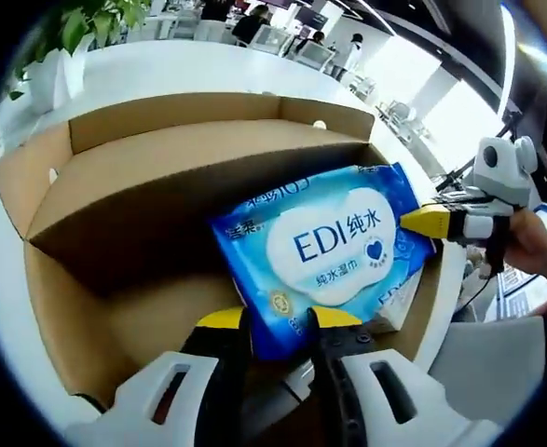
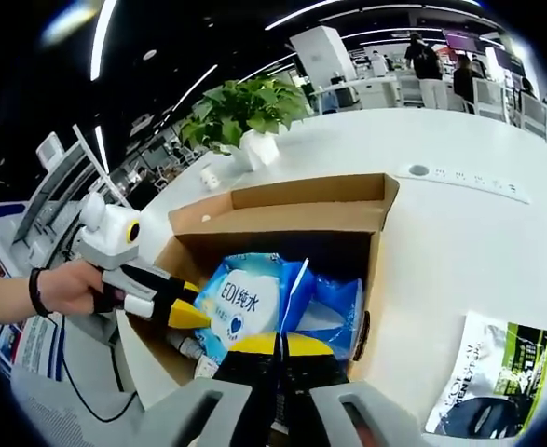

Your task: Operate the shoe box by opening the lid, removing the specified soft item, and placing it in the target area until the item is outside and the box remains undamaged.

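I see the shoe box [image 1: 161, 177] standing open on the white table [image 2: 459, 233], its lid flap folded back. The blue wet-wipes pack [image 1: 324, 247] sits tilted inside the box, near its front wall. My left gripper [image 1: 278, 321] has its 2 yellow-tipped jaws pinching the pack's lower edge. My right gripper [image 2: 278, 345] has its jaws pressed together on the pack's [image 2: 254, 303] crinkled end, inside the box. A potted plant [image 2: 245, 116] stands behind the box, and a printed leaflet [image 2: 492, 372] lies beside it on the table.
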`<state>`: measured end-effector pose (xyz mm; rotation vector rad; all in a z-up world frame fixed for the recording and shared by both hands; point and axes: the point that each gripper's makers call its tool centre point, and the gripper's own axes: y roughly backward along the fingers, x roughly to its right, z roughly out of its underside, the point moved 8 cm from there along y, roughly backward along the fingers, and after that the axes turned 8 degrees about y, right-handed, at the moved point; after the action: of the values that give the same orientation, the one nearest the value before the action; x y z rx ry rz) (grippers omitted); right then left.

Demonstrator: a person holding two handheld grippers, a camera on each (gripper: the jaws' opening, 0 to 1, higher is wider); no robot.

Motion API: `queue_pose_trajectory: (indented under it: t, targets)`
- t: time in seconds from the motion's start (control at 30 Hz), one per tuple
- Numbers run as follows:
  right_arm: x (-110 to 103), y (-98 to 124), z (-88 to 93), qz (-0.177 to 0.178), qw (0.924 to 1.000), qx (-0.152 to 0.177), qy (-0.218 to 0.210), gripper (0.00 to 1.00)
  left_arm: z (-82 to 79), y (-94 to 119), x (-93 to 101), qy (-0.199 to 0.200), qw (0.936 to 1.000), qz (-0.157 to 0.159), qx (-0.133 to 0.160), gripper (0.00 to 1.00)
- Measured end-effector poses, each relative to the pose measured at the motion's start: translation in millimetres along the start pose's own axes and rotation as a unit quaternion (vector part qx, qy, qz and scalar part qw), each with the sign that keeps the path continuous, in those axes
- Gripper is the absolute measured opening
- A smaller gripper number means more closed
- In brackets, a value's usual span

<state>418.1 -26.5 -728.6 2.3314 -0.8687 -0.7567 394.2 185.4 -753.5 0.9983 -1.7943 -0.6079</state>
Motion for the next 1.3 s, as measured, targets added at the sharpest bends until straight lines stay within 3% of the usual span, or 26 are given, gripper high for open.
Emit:
queue_pose_trajectory:
  t: [0.37,0.9,1.3]
  targets:
    - [-5,1,1.6,0.019,0.9998,0.007,-0.001,0.0,-1.1,8,2.4,0.027,0.9986,-0.017,0.041,0.06]
    - [-19,13,-5.9,0.025,0.999,0.036,-0.009,0.0,-13.8,42,11.9,-0.008,0.9972,-0.022,0.071,0.05]
    - [-16,44,-7.7,0.037,0.9974,0.061,-0.014,0.0,-25.7,53,42.4,-0.045,0.9954,-0.015,0.083,0.05]
